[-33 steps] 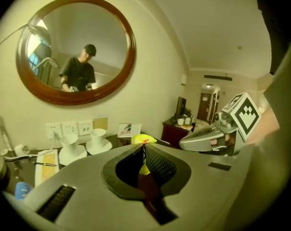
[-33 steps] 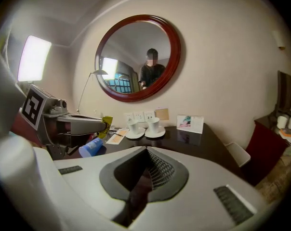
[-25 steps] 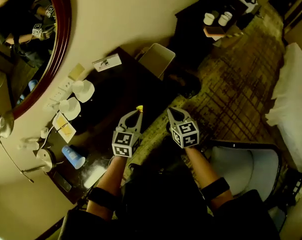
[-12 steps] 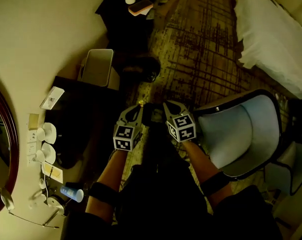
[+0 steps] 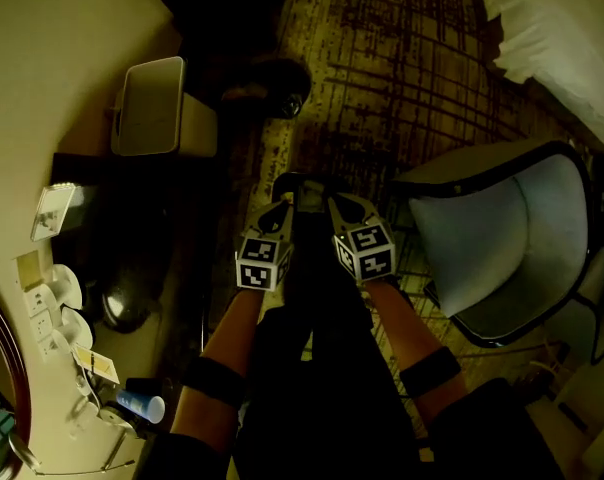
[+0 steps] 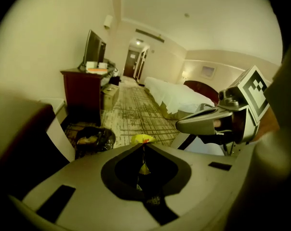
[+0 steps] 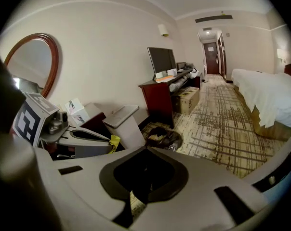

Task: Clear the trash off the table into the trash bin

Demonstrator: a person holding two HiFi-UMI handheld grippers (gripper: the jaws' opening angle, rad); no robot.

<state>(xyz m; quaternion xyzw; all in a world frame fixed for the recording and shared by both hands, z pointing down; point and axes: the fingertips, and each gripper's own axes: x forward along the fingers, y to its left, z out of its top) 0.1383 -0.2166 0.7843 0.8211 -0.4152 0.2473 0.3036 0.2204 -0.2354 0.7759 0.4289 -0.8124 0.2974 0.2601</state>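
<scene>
My left gripper (image 6: 142,141) is shut on a small yellow scrap (image 6: 142,138) that pokes out past its tips; the same scrap (image 7: 114,142) shows in the right gripper view. In the head view both grippers hang side by side over my legs and the carpet, the left gripper (image 5: 280,208) beside the right gripper (image 5: 338,204). My right gripper (image 7: 144,150) is shut, and I see nothing held at its tips. The black bag-lined trash bin (image 5: 277,88) stands on the floor ahead of them, with some litter inside (image 6: 91,138).
A white lidded box (image 5: 152,108) stands left of the bin. The dark table (image 5: 142,238) by the wall carries white cups (image 5: 67,288), a card (image 5: 54,211) and a blue cup (image 5: 142,405). An armchair (image 5: 502,238) is at the right, a bed (image 5: 552,28) beyond.
The view has swung from the table down to the floor. Both grippers have dropped and moved away from the table, jaws still shut, the yellow scrap still in the left one. The bin now lies ahead.
</scene>
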